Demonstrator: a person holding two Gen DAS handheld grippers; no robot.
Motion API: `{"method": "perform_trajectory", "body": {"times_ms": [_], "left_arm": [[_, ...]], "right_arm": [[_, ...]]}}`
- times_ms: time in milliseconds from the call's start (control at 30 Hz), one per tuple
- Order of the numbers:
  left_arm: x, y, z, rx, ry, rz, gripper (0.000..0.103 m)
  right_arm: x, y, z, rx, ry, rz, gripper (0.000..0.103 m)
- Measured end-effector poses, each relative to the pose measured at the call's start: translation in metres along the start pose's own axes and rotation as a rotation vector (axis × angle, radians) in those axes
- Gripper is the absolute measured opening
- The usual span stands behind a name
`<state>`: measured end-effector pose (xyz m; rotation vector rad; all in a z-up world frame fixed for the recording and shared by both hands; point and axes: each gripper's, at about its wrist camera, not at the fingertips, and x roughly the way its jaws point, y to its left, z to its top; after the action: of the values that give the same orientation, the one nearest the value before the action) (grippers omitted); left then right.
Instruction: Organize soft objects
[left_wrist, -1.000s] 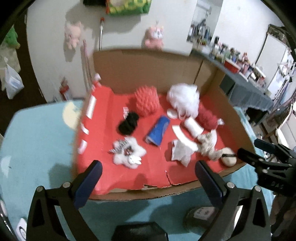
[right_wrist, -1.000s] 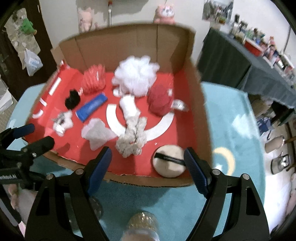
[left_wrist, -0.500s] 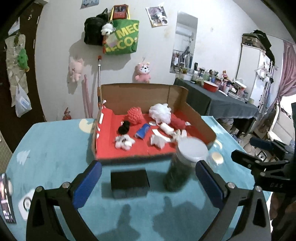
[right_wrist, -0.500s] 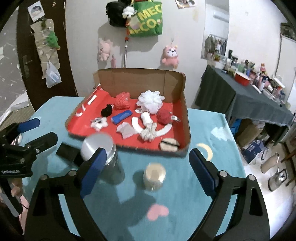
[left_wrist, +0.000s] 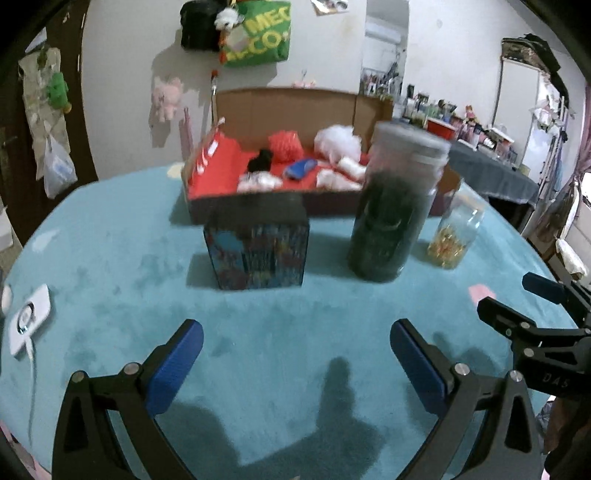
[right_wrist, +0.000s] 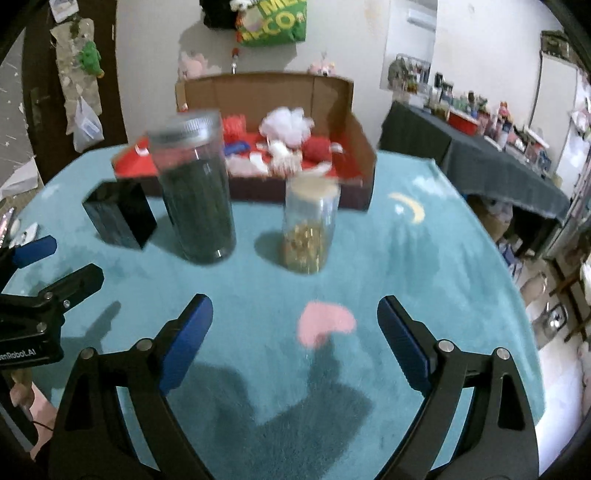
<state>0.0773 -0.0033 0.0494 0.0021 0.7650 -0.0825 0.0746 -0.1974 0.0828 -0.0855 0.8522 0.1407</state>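
Note:
A cardboard box with a red floor (left_wrist: 221, 177) (right_wrist: 358, 147) stands at the far side of the teal table. It holds several soft objects: a white pouf (left_wrist: 338, 142) (right_wrist: 286, 123), a red spiky ball (left_wrist: 284, 146), a black pompom (left_wrist: 260, 160), a blue item (left_wrist: 301, 168), a dark red ball (right_wrist: 317, 149). My left gripper (left_wrist: 295, 354) is open and empty, low over the near table. My right gripper (right_wrist: 295, 328) is open and empty too, well short of the box.
In front of the box stand a dark patterned box (left_wrist: 258, 243) (right_wrist: 118, 218), a tall dark jar with a grey lid (left_wrist: 395, 206) (right_wrist: 195, 188) and a small clear jar with gold contents (left_wrist: 456, 236) (right_wrist: 308, 225). A white device (left_wrist: 27, 317) lies at the left table edge.
Both grippers have pulled back and dropped low, away from the box. The jars and dark box now stand between them and the box. Both stay open.

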Motion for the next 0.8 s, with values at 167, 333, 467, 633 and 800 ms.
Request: {"method": "perform_trajectory", "body": {"times_ms": [167, 333, 467, 633, 800], "left_arm": [[0.013, -0.003, -0.01, 0.004, 0.047, 0.007, 0.103], [0.022, -0.003, -0.015, -0.01, 0.095, 0.023, 0.103], [0.026, -0.006, -0.015, 0.006, 0.115, 0.058, 0.103], [0.025, -0.006, -0.017, -0.007, 0.111, 0.066, 0.103], [0.025, -0.006, -0.019, -0.008, 0.106, 0.065, 0.103]], "right_arm": [[0.019, -0.001, -0.014, 0.022, 0.051, 0.002, 0.091], [0.034, -0.001, -0.025, 0.036, 0.094, 0.014, 0.091], [0.037, -0.002, -0.028, 0.051, 0.095, 0.014, 0.092], [0.037, -0.002, -0.028, 0.057, 0.093, 0.008, 0.093], [0.038, -0.003, -0.027, 0.06, 0.093, 0.008, 0.094]]}}
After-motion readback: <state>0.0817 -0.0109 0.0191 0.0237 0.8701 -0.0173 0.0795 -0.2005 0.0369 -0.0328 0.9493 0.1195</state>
